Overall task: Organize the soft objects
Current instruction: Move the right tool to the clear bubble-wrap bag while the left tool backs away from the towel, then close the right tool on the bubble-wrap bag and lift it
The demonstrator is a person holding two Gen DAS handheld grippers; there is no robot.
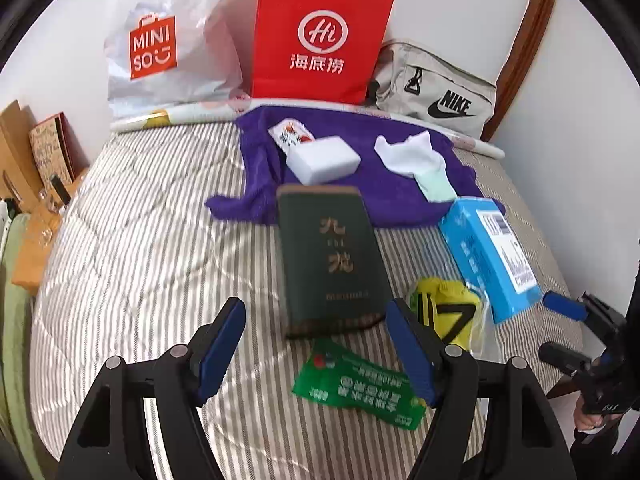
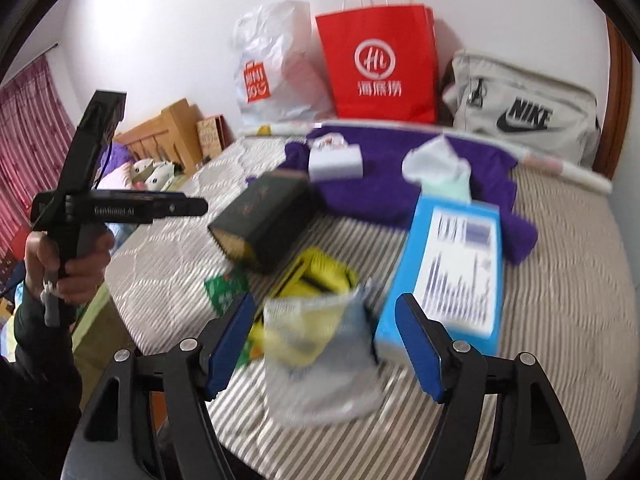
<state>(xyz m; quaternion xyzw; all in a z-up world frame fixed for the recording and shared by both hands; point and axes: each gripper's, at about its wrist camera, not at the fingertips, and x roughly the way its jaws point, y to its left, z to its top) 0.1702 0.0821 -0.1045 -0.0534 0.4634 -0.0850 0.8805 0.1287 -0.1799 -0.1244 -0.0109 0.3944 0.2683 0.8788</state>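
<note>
Socks (image 1: 446,308), a yellow pair with black stripes in a clear bag, lie on the striped bed (image 1: 140,248) just right of the left gripper (image 1: 316,350), partly behind its right finger, and just ahead of the right gripper (image 2: 324,344), whose view is blurred; there the bag's open end seems to reach in between the blue pads without either one pressing on it. Both grippers stand apart and hold nothing. The yellow bundle's long axis runs roughly from near-left to far-right in the left view. A green box (image 1: 330,260) stands just left of the socks, long axis pointing away toward the wall, and a blue box (image 1: 490,256) lies just to their right, angled likewise. A green packet (image 1: 356,388) lies flat between the left gripper's fingers, below them on the cover. Farther back a purple towel (image 1: 360,196) is spread, carrying a white block (image 1: 324,160) and a white-and-mint sock (image 1: 416,160) whose cuff points toward the camera. Against the wall stand a white bag (image 1: 168,40), a red bag (image 1: 320,36) and a grey bag (image 1: 436,92).
</note>
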